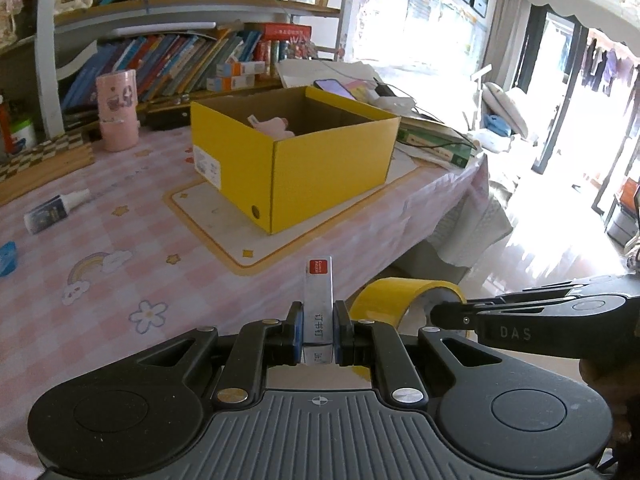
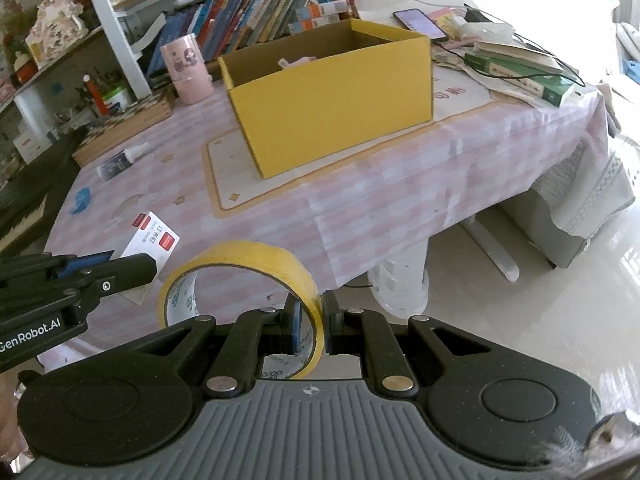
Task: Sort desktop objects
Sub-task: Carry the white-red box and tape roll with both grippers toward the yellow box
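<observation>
The left gripper (image 1: 318,330) is clamped on a small staple box (image 1: 319,300) (white, red label), held above the near table edge. Just right of it, the right gripper (image 2: 310,326) pinches the yellow tape roll's (image 2: 244,268) band. Farther off, the open yellow box (image 1: 296,160) sits on the pink checked tablecloth (image 1: 120,240).

Leaning books (image 1: 168,64) on the shelf — phone (image 2: 420,24), green book (image 2: 528,76) on pink tablecloth (image 1: 132,248).
</observation>
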A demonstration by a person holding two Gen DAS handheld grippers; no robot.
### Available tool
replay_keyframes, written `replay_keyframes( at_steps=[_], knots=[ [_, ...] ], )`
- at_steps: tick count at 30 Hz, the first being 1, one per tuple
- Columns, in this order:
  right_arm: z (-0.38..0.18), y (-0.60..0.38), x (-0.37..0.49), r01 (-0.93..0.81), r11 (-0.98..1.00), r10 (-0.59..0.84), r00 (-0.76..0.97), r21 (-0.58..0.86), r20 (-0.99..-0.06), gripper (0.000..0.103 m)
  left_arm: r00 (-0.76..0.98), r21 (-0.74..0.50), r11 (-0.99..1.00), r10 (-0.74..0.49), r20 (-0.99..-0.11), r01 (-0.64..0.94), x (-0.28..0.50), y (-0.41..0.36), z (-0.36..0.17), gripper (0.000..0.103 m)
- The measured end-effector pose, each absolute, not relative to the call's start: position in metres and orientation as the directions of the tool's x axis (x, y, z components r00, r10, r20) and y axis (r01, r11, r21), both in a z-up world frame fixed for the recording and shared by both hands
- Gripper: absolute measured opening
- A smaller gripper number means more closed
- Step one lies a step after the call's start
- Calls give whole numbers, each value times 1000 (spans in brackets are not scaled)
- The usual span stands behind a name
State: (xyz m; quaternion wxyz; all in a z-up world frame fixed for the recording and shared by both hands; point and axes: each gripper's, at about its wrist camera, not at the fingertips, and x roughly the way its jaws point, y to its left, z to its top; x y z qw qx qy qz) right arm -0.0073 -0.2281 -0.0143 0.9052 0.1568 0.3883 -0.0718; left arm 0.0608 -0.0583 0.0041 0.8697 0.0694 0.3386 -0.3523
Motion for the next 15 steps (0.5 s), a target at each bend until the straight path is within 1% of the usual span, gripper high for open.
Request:
replay_keyframes(
  at_steps=[15],
  knots=[
    [-16, -272, 13, 266, 937, -13, 676, 227, -737, 10, 505, -117, 726, -575, -644, 678, 80, -104, 2, 13]
  ],
)
